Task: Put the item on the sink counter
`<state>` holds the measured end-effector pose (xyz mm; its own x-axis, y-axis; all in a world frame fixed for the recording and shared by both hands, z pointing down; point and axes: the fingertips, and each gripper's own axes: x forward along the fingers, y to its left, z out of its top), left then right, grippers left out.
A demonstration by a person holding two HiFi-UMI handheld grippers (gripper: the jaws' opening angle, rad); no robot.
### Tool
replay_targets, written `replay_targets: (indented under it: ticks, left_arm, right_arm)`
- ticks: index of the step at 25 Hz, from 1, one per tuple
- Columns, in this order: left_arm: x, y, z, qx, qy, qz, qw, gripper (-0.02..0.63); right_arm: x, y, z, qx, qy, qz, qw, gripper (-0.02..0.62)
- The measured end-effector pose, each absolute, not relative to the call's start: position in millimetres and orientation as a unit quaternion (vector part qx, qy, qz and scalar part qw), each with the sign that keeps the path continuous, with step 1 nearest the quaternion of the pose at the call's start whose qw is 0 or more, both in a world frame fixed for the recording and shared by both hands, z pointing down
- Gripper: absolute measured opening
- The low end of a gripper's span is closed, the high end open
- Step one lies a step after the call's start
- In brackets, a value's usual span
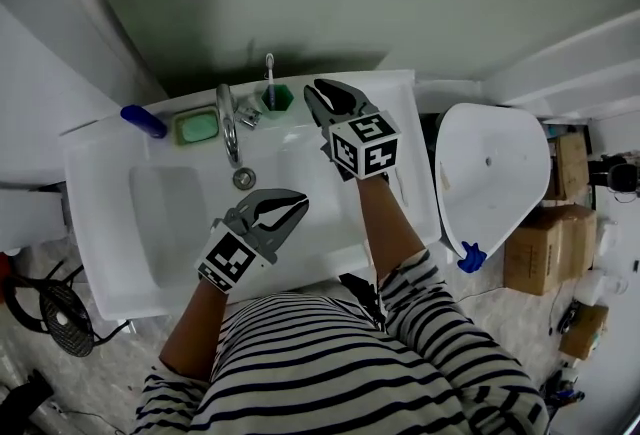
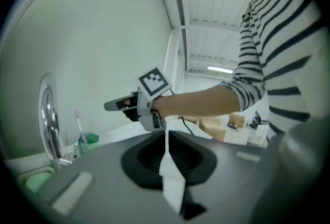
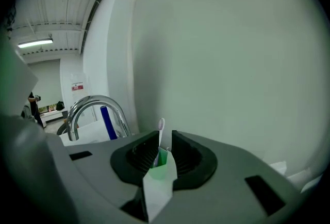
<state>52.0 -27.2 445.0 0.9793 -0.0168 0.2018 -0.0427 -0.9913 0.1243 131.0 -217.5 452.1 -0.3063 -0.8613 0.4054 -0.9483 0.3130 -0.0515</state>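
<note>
— Green cup (image 1: pixel 277 99), where is it standing?
— It is standing upright on the white tabletop (image 1: pixel 400 88) along the back of the sink (image 1: pixel 100 223), just right of the faucet (image 1: pixel 230 123). A toothbrush (image 1: pixel 269 71) is sticking up out of it.
— Are the right tongs (image 1: pixel 322 93) gripping it?
— No. Their jaws are standing slightly apart and pressing on nothing. In the right gripper view the cup is showing through the gap, beyond the tips. In the head view the tips are hovering just beside the cup, to its right.
— And the left tongs (image 1: pixel 298 203)?
— They are hanging over the basin near the drain (image 1: pixel 244 178), jaws lying together with nothing between them.
— Is anything else lying on that ledge?
— A green soap bar (image 1: pixel 198 127) is resting left of the faucet, and a blue tube-like thing (image 1: pixel 145 121) is lying at the left corner.
</note>
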Motion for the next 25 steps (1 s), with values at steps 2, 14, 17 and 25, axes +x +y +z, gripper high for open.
replay_targets:
  ticks: [2,14,17,25]
  left_arm:
    - [57.7,-24.4,445.3,0.993,-0.01,0.1,0.066,0.018]
    - [99.6,0.2,450.9,0.992,0.037,0.095,0.069,0.018]
    - [108.2,6.2,453.0,0.992,0.044,0.096,0.071,0.018]
    - [126.2,12.8,460.3,0.991,0.056,0.094,0.077,0.018]
  right_arm:
    - [142.8,-208.0,450.5,0.573,-0.791,0.143,0.16,0.064]
    - [223.4,-145.1,462.7,0.615,-0.746,0.161,0.197,0.071]
    - [245.9,-126.8,471.3,0.624,-0.733,0.176,0.206,0.077]
    - [296.0,-81.3,515.1,0.634,-0.694,0.229,0.253,0.08]
